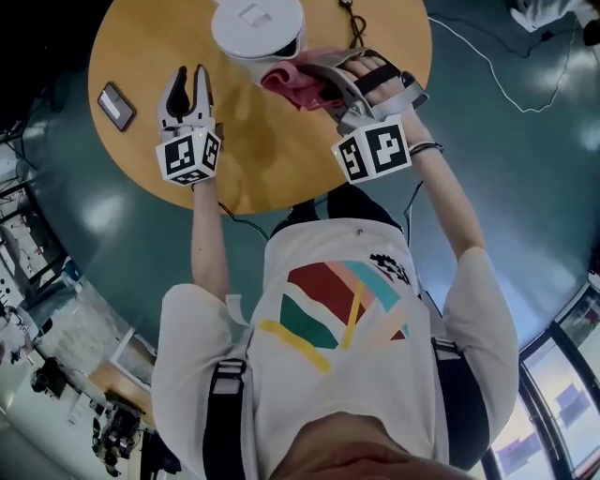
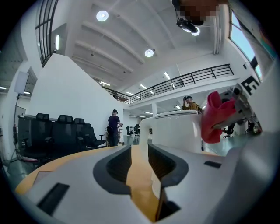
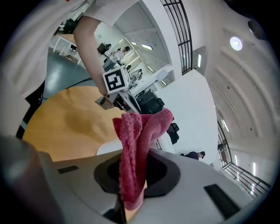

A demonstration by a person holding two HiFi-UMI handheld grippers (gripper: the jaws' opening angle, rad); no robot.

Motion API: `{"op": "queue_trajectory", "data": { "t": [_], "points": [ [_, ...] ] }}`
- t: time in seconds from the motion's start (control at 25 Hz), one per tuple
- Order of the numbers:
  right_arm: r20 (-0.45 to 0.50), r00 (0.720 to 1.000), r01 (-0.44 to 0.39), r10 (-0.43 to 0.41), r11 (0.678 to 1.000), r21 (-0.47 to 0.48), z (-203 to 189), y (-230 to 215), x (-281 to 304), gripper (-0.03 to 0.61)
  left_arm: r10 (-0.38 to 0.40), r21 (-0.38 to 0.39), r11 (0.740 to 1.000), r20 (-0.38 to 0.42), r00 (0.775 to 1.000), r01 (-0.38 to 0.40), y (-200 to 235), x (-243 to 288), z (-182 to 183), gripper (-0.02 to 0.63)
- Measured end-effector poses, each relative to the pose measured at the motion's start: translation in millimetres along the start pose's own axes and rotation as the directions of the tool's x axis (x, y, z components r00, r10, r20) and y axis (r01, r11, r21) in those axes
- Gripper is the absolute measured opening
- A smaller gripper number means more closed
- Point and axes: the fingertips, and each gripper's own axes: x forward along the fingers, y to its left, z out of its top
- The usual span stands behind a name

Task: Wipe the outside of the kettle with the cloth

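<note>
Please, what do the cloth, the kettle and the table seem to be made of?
Cloth: pink looped terry or microfibre, matte, with a nubby weave.
Kettle: probably white plastic, smooth, faintly glossy.
Table: wood or wood-look laminate, with a soft sheen.

The round wooden tabletop carries a white kettle at its far edge, a dark phone near its left edge, and a black cable beside the kettle.

Nubby pink terry cloth; kettle smooth white plastic; table matt wood.
</note>
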Motion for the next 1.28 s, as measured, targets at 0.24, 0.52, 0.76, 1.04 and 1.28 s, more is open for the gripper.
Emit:
{"op": "queue_trajectory", "data": {
  "t": [0.24,0.52,0.76,1.04,1.28],
  "points": [
    [-0.006,0.999,-0.031,0.031,0.999,-0.028,5,19,14,0.038,-0.058,-0.024,0.998,-0.074,0.996,0.056,-28,-57,-34,0.164],
    [-0.028,0.991,-0.132,0.131,0.990,-0.045,-7,50,43,0.039,-0.036,-0.071,0.997,-0.130,0.991,0.027,-22,-82,-61,0.164],
    [-0.055,0.971,-0.234,0.233,0.972,-0.029,-32,100,71,0.040,0.006,-0.087,0.996,-0.153,0.988,-0.020,-12,-94,-73,0.164],
    [-0.089,0.940,-0.334,0.330,0.942,-0.030,-62,146,111,0.040,0.061,-0.143,0.986,-0.171,0.983,-0.086,-7,-94,-91,0.164],
    [-0.088,0.923,-0.377,0.374,0.926,-0.020,-69,165,121,0.040,0.045,-0.181,0.980,-0.183,0.982,-0.079,-15,-91,-101,0.164]
  ]
}}
